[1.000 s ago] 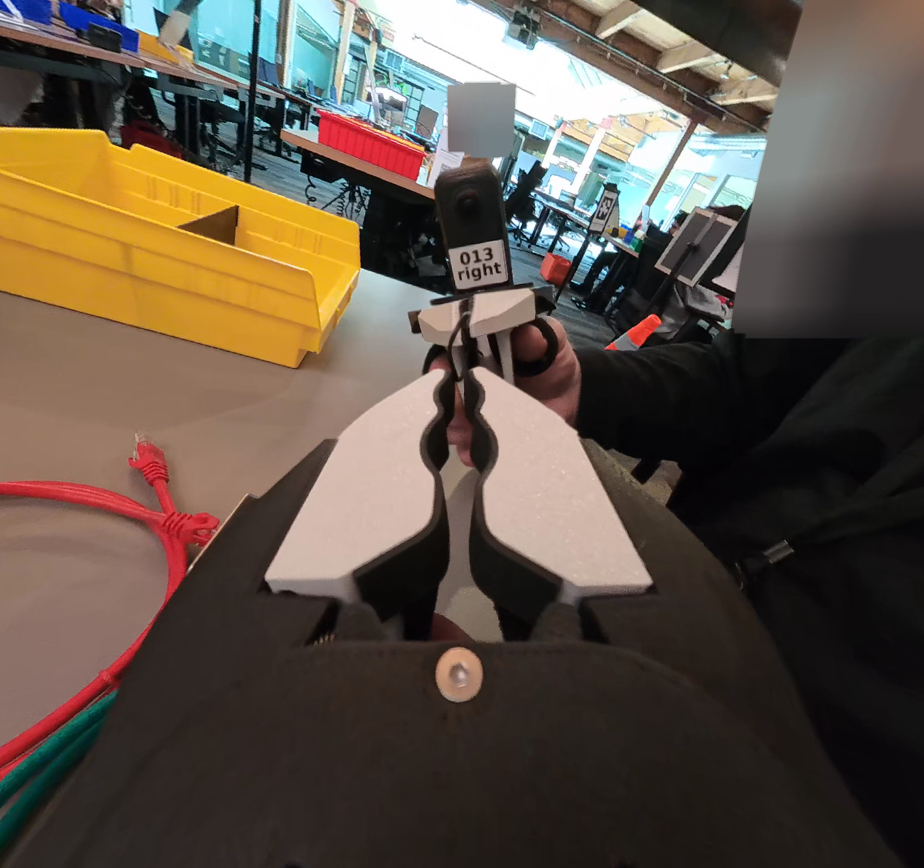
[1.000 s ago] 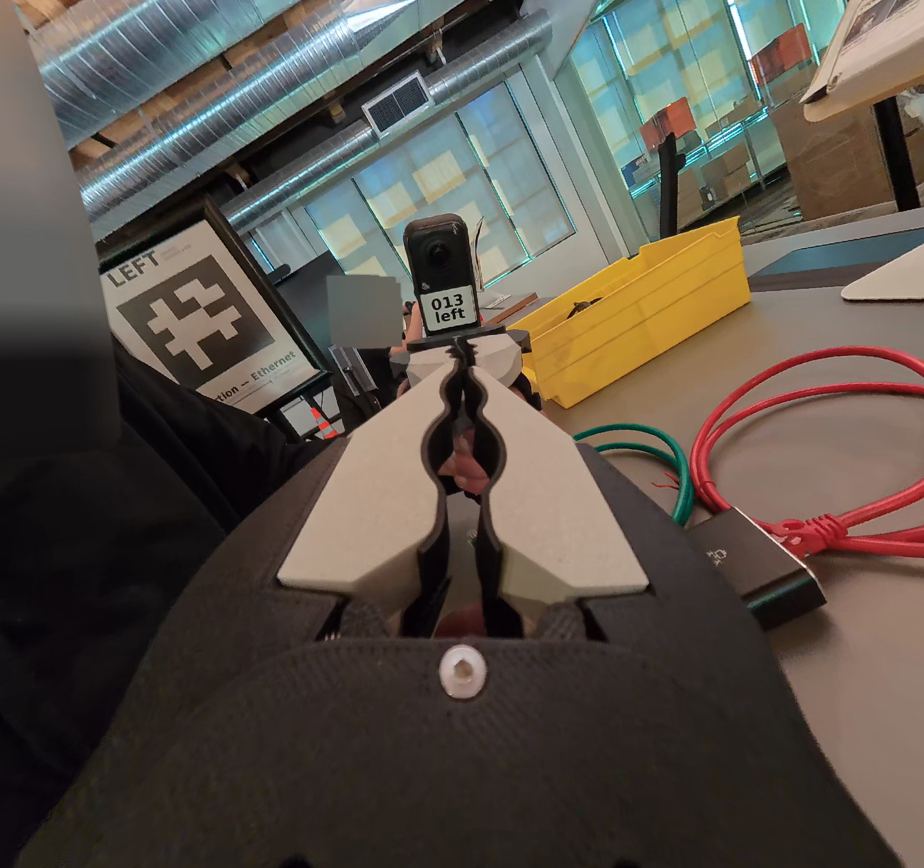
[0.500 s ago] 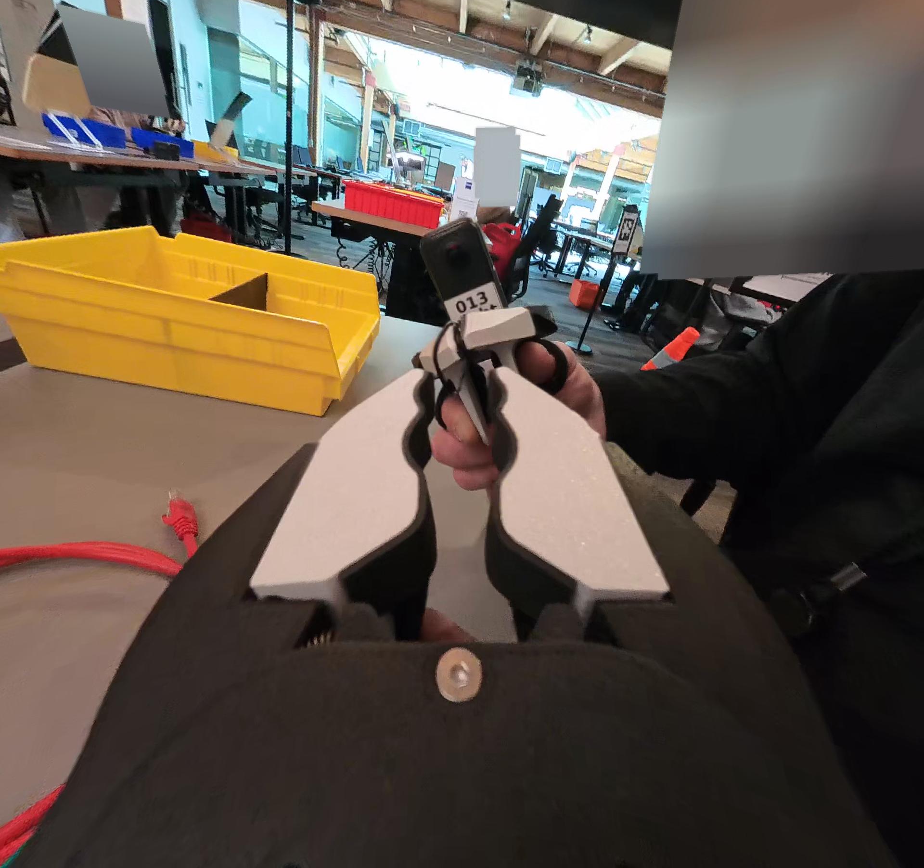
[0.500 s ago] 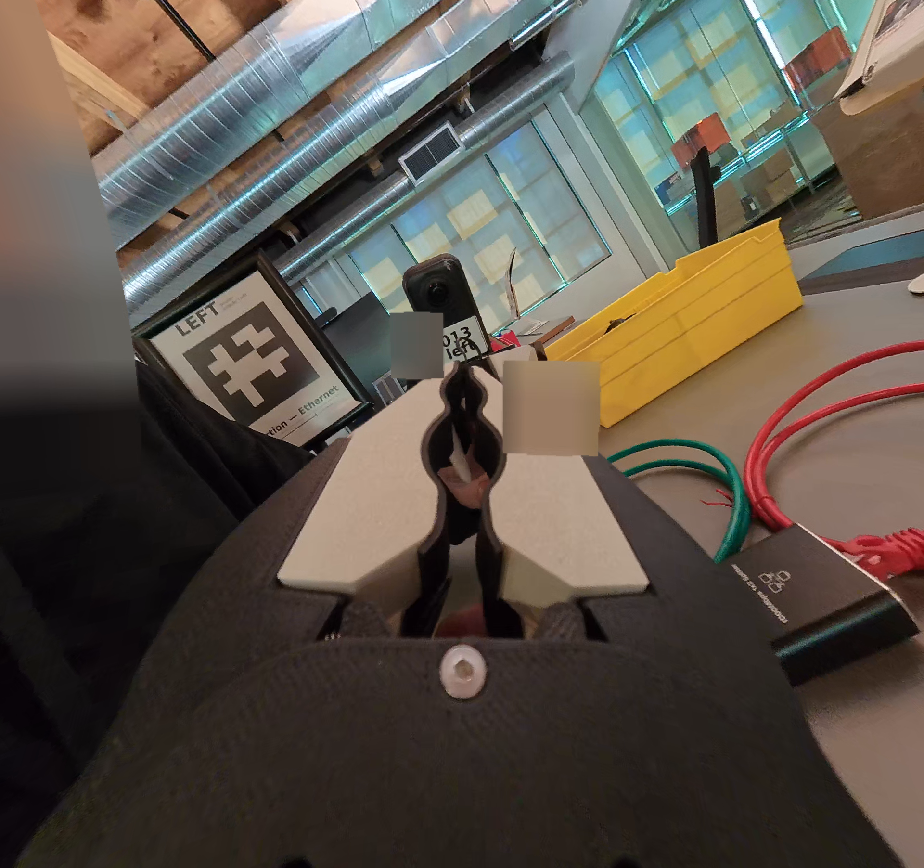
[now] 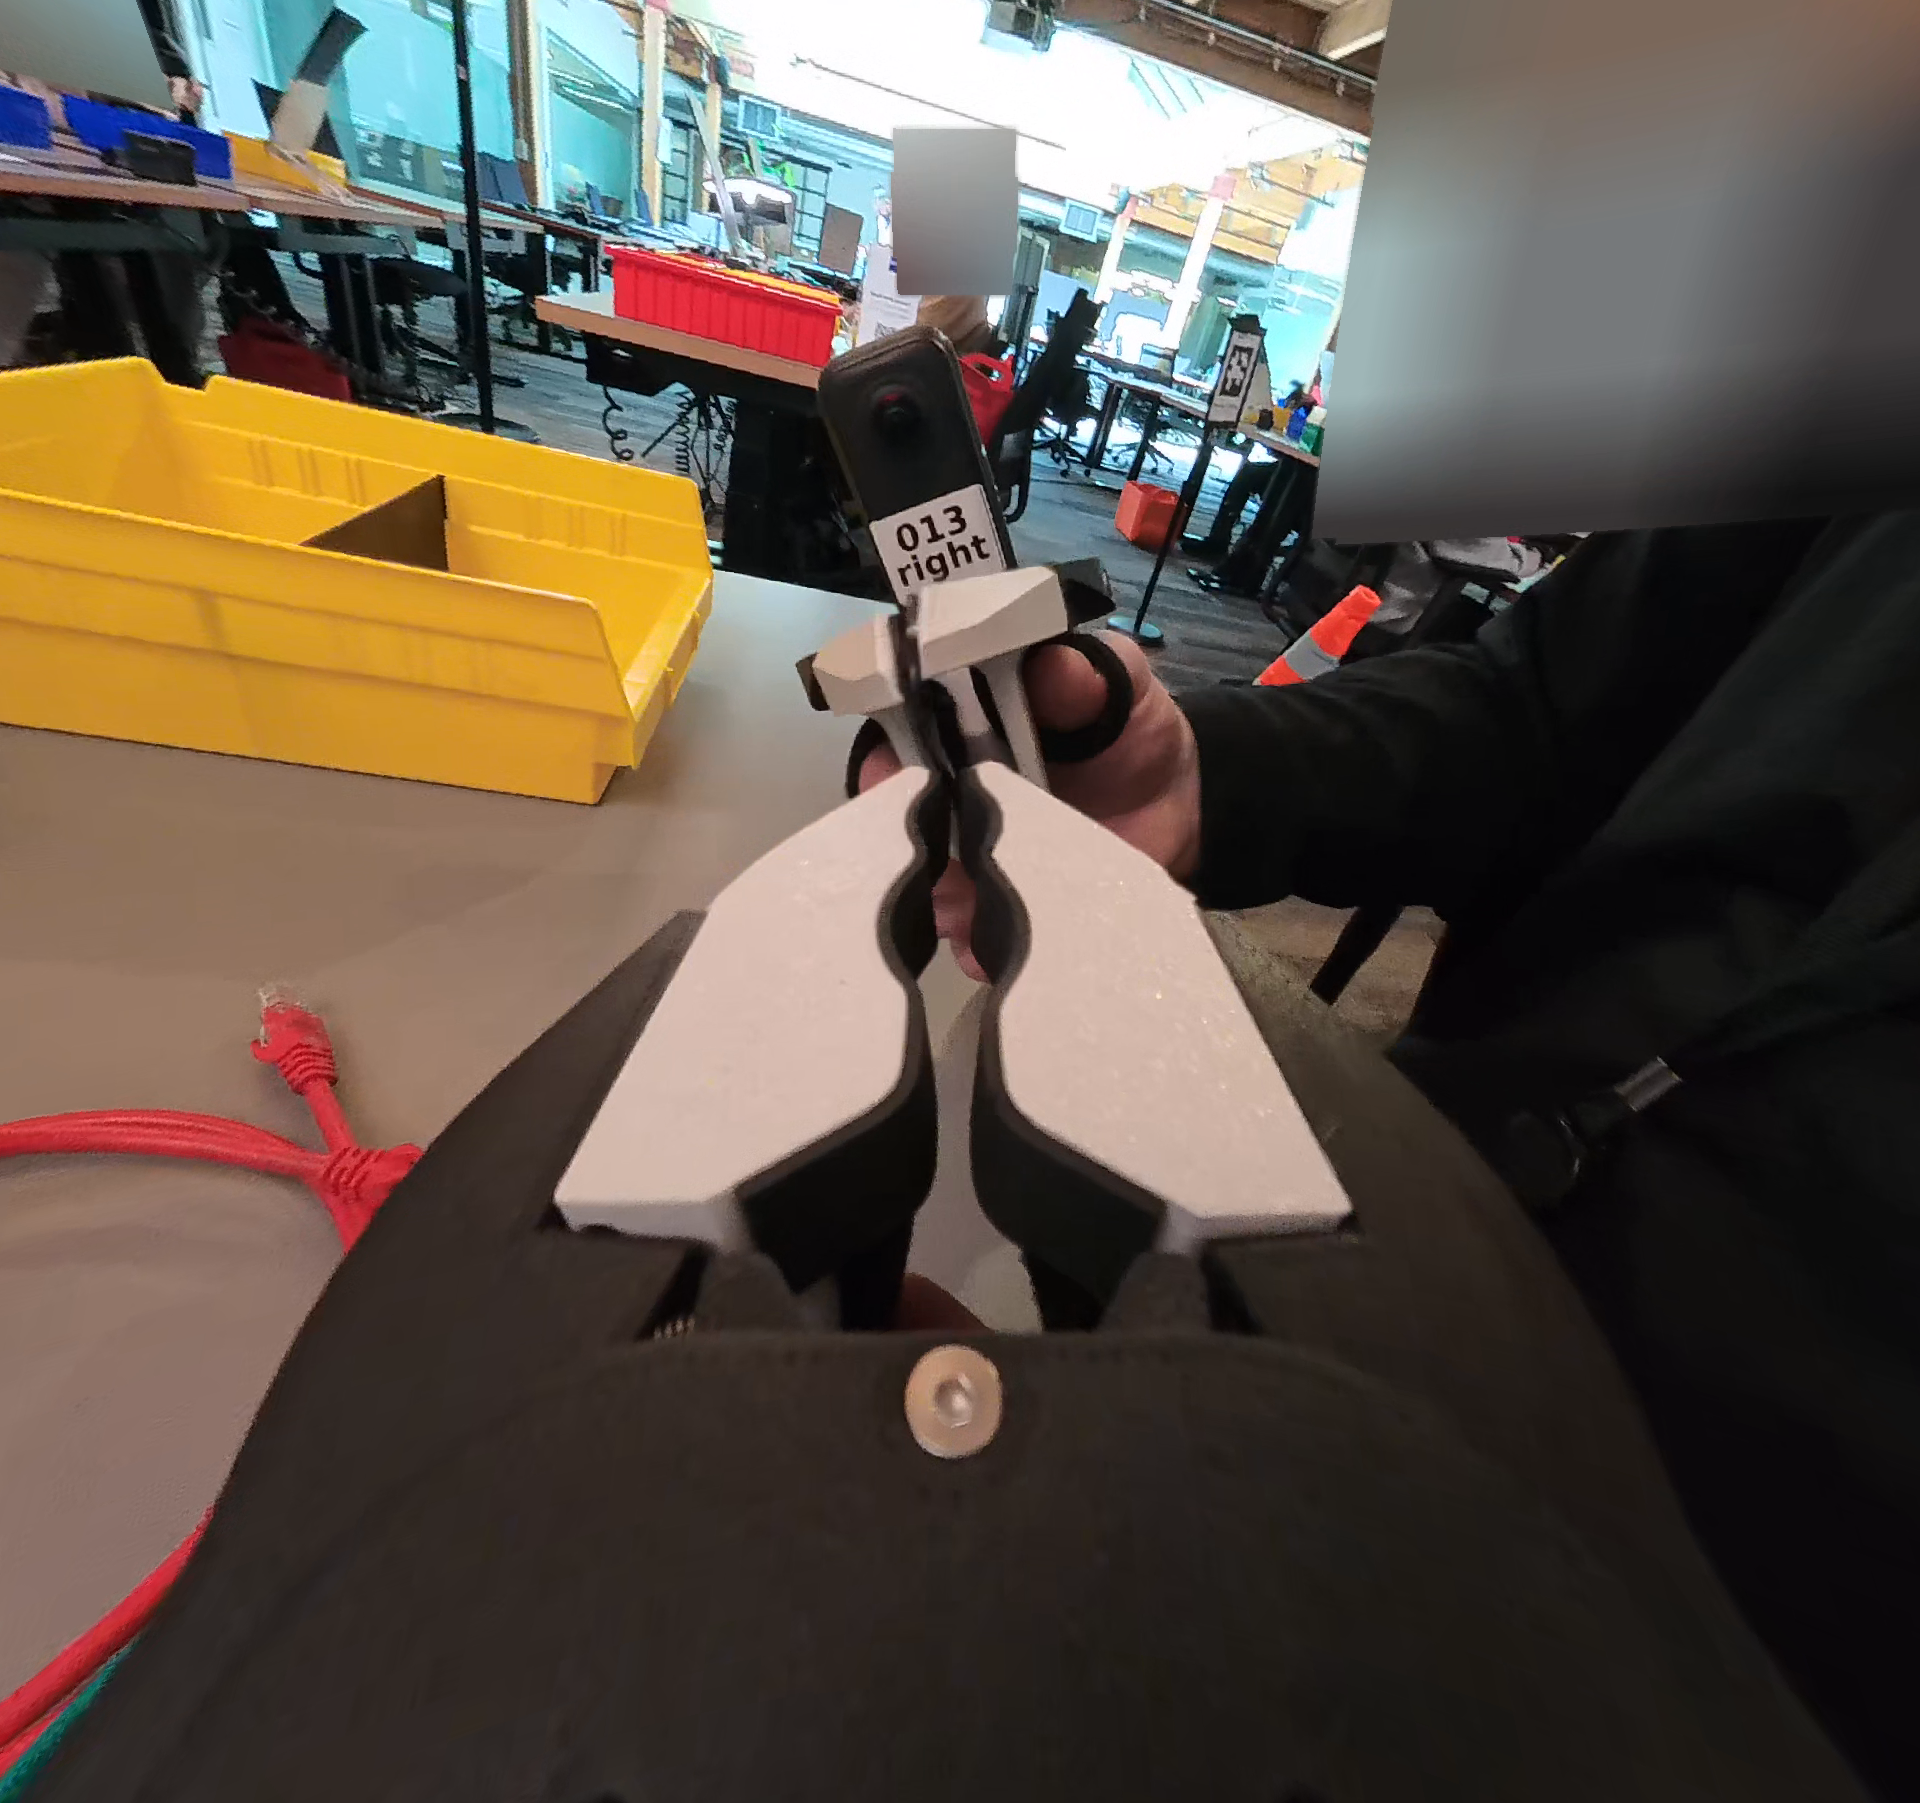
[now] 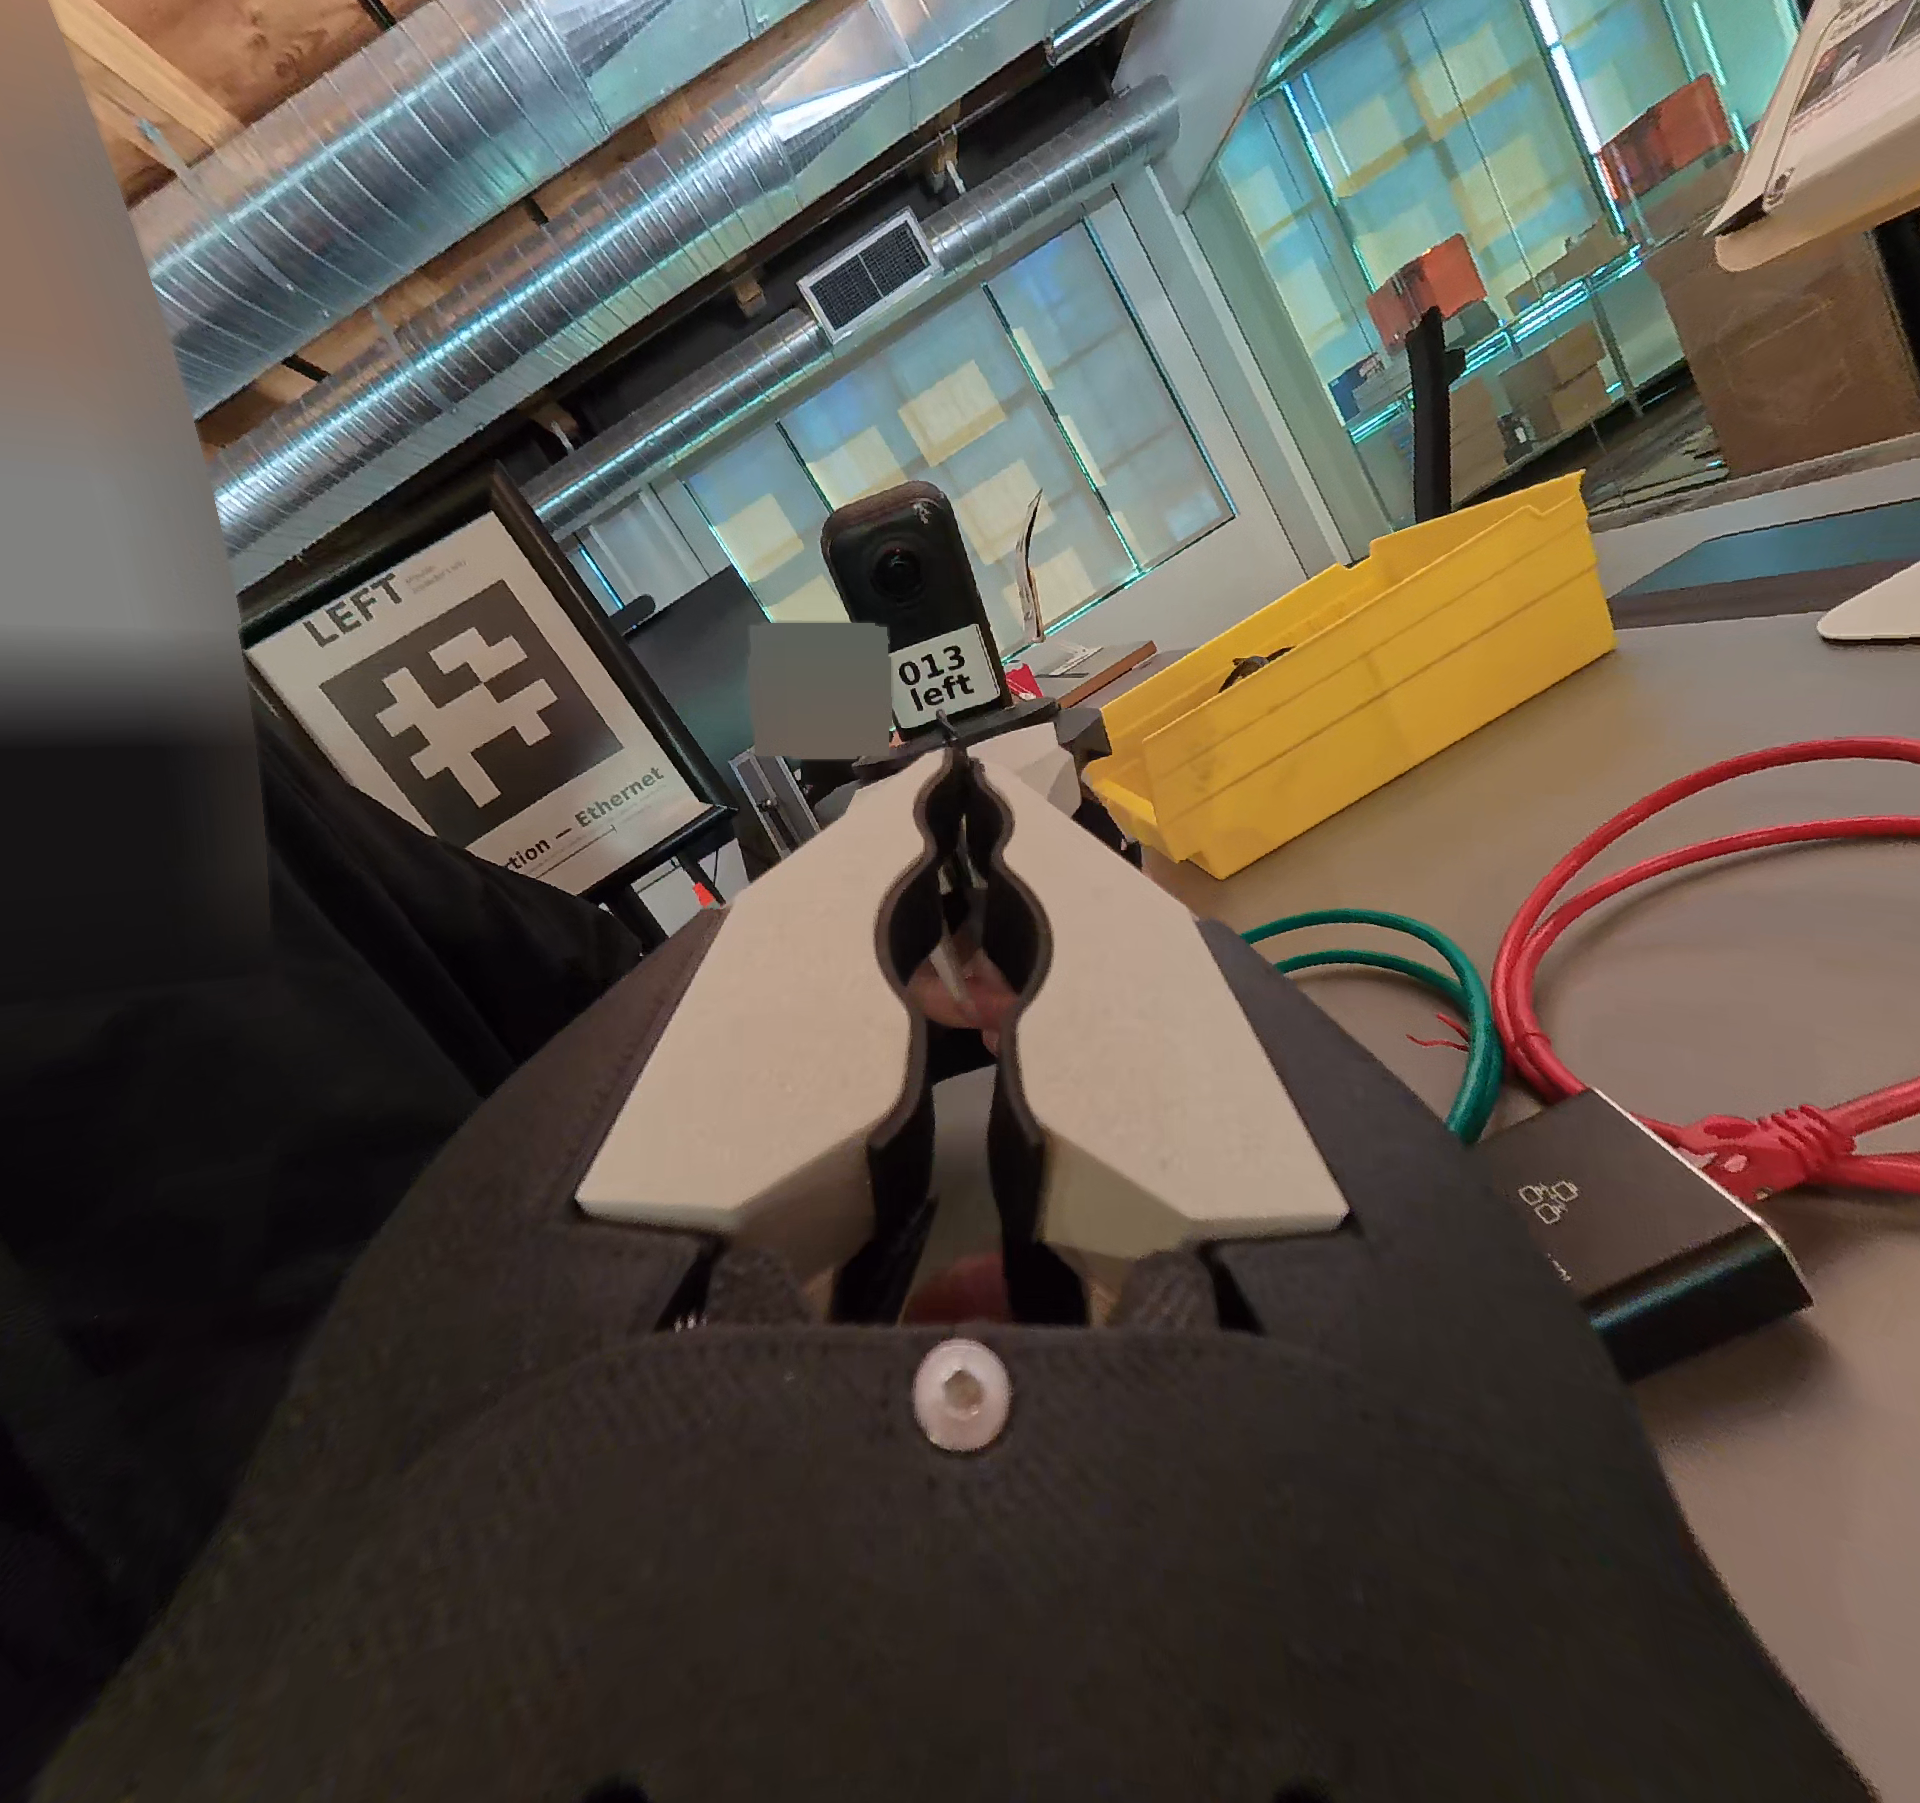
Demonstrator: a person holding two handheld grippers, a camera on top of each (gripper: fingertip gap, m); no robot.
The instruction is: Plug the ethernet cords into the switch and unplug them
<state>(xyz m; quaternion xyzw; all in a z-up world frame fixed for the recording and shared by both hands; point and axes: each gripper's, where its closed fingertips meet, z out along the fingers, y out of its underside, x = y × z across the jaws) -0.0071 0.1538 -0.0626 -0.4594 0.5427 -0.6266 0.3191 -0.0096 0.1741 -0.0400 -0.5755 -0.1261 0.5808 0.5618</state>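
At the left jaws: shut tip against tip, with nothing held. At the right jaws: the same, closed and empty. Both held up above the table (image 5: 312, 880) and pointing at each other, tips near; touching or not, cannot tell. Behind the right jaws, in the left wrist view, a hand (image 5: 1122, 766) around the handle.

Outward, on the table: a red cord (image 6: 1662, 818) in loops and a green cord (image 6: 1444, 974) beside it, both leading to the black switch (image 6: 1621, 1234), low and just beside the right jaws. At the edge of the switch, red plugs (image 6: 1766, 1145); plugged in or only lying against the ports, cannot tell from this angle. In the left wrist view, one loose red plug (image 5: 296, 1031), free on the table. Behind it, a yellow bin (image 5: 312, 631).

Judging by this: no plugging step in hand yet, more likely a starting pose, with no cord touched.

For the next move: open one pair of jaws, go down to the loose red plug, take it by the body behind the clip, and turn it to face a port. Probably needed as well: the other jaws on the switch, to stop it sliding under the push.
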